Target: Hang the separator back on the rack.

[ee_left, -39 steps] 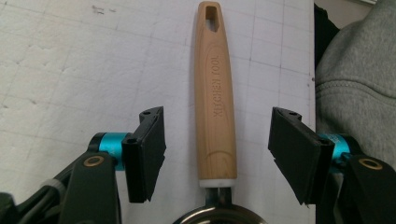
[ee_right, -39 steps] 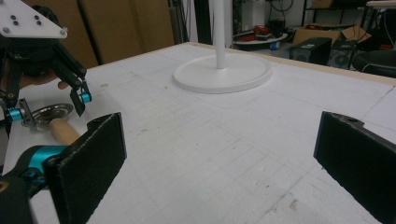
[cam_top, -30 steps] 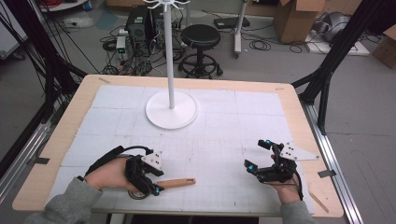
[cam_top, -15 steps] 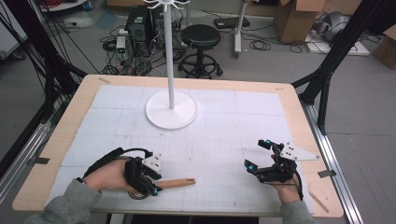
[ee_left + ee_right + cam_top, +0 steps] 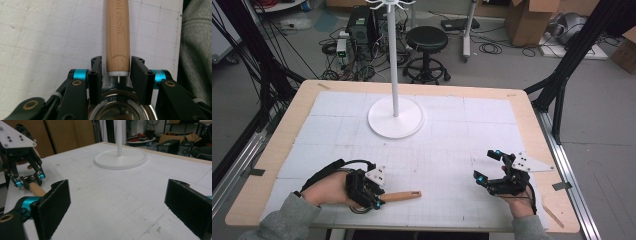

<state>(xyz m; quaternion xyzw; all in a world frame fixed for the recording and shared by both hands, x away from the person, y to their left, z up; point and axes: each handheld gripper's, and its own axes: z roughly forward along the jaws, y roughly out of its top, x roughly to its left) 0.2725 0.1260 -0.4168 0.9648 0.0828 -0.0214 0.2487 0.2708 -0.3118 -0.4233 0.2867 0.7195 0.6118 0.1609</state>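
Lying flat near the table's front-left edge: a kitchen utensil with a wooden handle [image 5: 400,196], handle pointing toward table centre. Left gripper view shows lettering stamped along the handle [image 5: 117,32], reads roughly "KITCHEN TOO…", with a white collar at its near end, then a thin metal neck running into a round shiny metal part [image 5: 121,105] low in frame; can't tell if that's a ladle, strainer or similar.

Left gripper [image 5: 373,194] sits over the utensil's neck end. Jaws straddle the handle base, narrow opening, one pad [image 5: 96,75] each side. A thin gap shows on both sides, so close around it but no visible clamp. Hand [image 5: 328,189] is behind the gripper, grey sleeve [image 5: 282,220] coming in from the front edge.

Right gripper [image 5: 488,166] rests on the front-right part of the table, well apart from the utensil, jaws spread wide, nothing between them. From its own view the left gripper [image 5: 28,180] and the handle end [image 5: 37,189] show at far left.

White stand: round base [image 5: 395,117] on the far-centre of the table, thin pole [image 5: 393,55] going up. Table has a white gridded mat [image 5: 447,150] inside a wooden rim [image 5: 292,117].
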